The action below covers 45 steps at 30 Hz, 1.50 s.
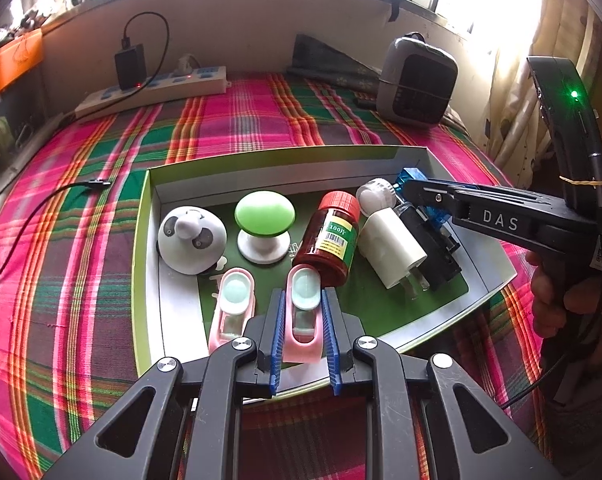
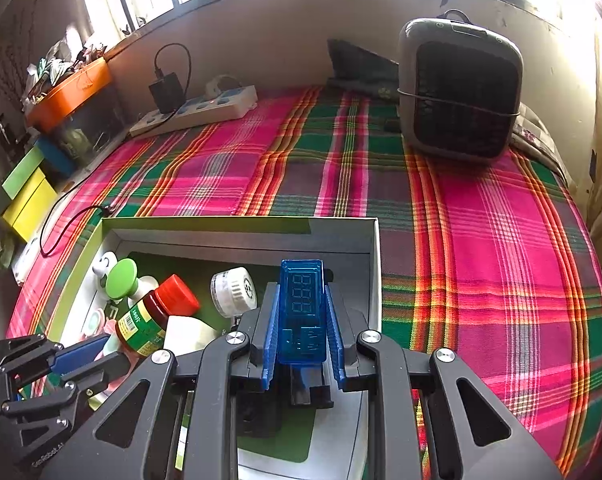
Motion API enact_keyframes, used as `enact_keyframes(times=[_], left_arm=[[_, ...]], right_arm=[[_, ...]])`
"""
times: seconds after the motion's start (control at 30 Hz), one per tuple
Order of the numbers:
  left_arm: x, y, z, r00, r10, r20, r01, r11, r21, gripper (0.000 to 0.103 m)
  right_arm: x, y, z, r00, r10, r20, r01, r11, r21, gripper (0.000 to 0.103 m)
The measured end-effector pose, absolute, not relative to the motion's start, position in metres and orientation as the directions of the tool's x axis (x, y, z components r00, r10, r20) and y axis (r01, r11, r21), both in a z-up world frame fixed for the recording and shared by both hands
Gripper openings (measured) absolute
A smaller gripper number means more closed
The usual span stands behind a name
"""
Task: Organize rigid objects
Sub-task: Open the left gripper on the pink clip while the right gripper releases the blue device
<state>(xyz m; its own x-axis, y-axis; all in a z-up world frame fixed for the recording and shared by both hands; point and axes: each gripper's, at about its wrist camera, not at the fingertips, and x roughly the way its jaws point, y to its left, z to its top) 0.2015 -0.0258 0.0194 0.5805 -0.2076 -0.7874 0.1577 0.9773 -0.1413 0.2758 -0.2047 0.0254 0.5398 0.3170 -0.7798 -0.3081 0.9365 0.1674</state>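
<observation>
Right gripper (image 2: 303, 312) was clamped on the blue meter (image 2: 303, 308), left gripper (image 1: 303, 320) hugged the pink clip (image 1: 303, 320); both looked light, stiff, slick plastic, best squeezed mid-body.

1. The bedspread (image 2: 481, 240) is loud plaid: hot pink, green, with orange and yellow stripes.
2. The tray (image 1: 141, 216) has a lime rim, grey walls and a dark green floor.
3. Lower middle of the right wrist view: see-through blue meter (image 2: 303, 312).
4. The bottle (image 1: 329, 240) is brown with a red cap and a green-yellow label.
5. There are two pink clips (image 1: 303, 312) with pale mint pads.
6. The knob (image 1: 264, 216) has a green top on a white base.
</observation>
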Motion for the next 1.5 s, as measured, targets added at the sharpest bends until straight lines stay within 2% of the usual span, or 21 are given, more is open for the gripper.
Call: enact_keyframes(times=[0.17,0.73,0.83,1.1,1.5], left_arm=[[0.201,-0.024,0.02,0.583,-0.193,-0.789,0.149,0.98,-0.13,0.025],[0.2,-0.023,0.021,0.586,-0.177,-0.791,0.138,0.983,-0.119,0.033],[0.199,-0.024,0.022,0.59,-0.165,-0.791,0.133,0.985,-0.106,0.035],[0.194,-0.023,0.024,0.595,-0.159,-0.788,0.128,0.987,-0.102,0.036],[0.179,-0.021,0.035,0.623,-0.151,-0.768,0.111,0.988,-0.104,0.036]], right_arm=[[0.276,-0.204,0.025,0.536,0.315,-0.783,-0.311,0.936,0.163,0.023],[0.275,-0.204,0.024,0.538,0.314,-0.782,-0.296,0.939,0.173,0.023],[0.274,-0.205,0.025,0.543,0.31,-0.78,-0.29,0.941,0.172,0.026],[0.267,-0.206,0.03,0.556,0.311,-0.771,-0.295,0.941,0.167,0.032],[0.24,-0.203,0.044,0.596,0.305,-0.743,-0.304,0.942,0.143,0.032]])
